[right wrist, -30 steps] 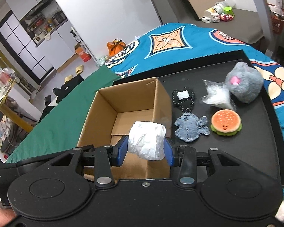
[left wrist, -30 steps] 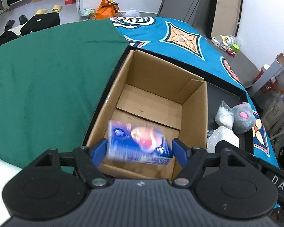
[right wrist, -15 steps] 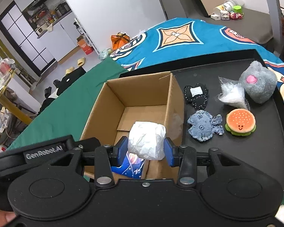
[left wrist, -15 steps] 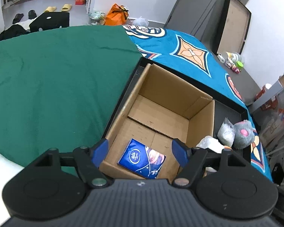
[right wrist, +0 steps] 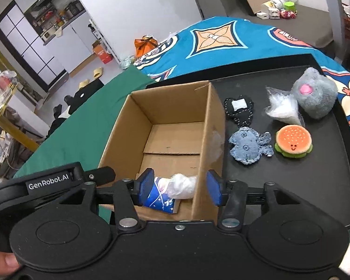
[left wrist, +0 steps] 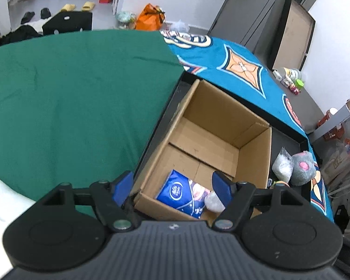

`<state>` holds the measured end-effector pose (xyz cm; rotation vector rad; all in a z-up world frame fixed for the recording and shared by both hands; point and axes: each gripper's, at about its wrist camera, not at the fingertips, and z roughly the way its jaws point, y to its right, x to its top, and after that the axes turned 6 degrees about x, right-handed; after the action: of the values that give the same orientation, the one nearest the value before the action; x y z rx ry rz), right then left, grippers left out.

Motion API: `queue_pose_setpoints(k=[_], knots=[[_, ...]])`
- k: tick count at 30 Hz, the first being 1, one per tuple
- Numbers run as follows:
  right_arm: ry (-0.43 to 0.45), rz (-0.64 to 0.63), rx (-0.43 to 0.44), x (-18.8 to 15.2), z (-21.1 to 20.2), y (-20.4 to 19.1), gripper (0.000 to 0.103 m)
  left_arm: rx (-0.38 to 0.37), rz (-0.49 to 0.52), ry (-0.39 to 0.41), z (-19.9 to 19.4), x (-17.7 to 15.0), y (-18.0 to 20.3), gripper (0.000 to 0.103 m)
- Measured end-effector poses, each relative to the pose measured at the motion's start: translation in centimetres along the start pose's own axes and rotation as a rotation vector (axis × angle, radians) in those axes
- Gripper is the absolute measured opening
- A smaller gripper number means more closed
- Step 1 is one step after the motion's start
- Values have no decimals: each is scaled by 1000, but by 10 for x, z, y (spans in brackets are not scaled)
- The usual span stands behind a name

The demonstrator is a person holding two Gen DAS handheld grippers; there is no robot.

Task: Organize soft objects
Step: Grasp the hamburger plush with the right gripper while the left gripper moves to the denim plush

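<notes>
An open cardboard box (left wrist: 254, 156) (right wrist: 212, 116) stands on a black tray (right wrist: 315, 175). Inside at its near end lie a blue tissue pack (left wrist: 182, 193) (right wrist: 159, 198) and a white crumpled soft wad (left wrist: 213, 201) (right wrist: 183, 185). My left gripper (left wrist: 172, 187) is open and empty above the box's near edge. My right gripper (right wrist: 179, 187) is open and empty above the wad. On the tray to the right of the box lie a denim fish (right wrist: 248, 148), a burger plush (right wrist: 292, 140), a black heart pouch (right wrist: 239, 109), a clear bag of white stuffing (right wrist: 282, 107) (left wrist: 281, 165) and a grey plush ball (right wrist: 315, 95) (left wrist: 302, 166).
A green cloth (left wrist: 70, 98) covers the surface left of the tray; a blue patterned cloth (left wrist: 240, 70) lies behind it. Small bottles and toys (right wrist: 277, 9) stand on a far grey table. The left gripper's body (right wrist: 46, 182) shows at the lower left of the right wrist view.
My left gripper opened and dropped the blue tissue pack into the box, then drew back. My right gripper opened and let the white wad fall into the box beside the pack.
</notes>
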<state>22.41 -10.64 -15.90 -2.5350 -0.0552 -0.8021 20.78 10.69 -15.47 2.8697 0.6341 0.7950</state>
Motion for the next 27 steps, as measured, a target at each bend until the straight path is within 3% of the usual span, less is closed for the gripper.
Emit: queue_pose_setpoints(k=[27], knots=[[61, 112, -26, 7, -36, 111, 50, 11, 200, 48, -11, -19, 114, 78]])
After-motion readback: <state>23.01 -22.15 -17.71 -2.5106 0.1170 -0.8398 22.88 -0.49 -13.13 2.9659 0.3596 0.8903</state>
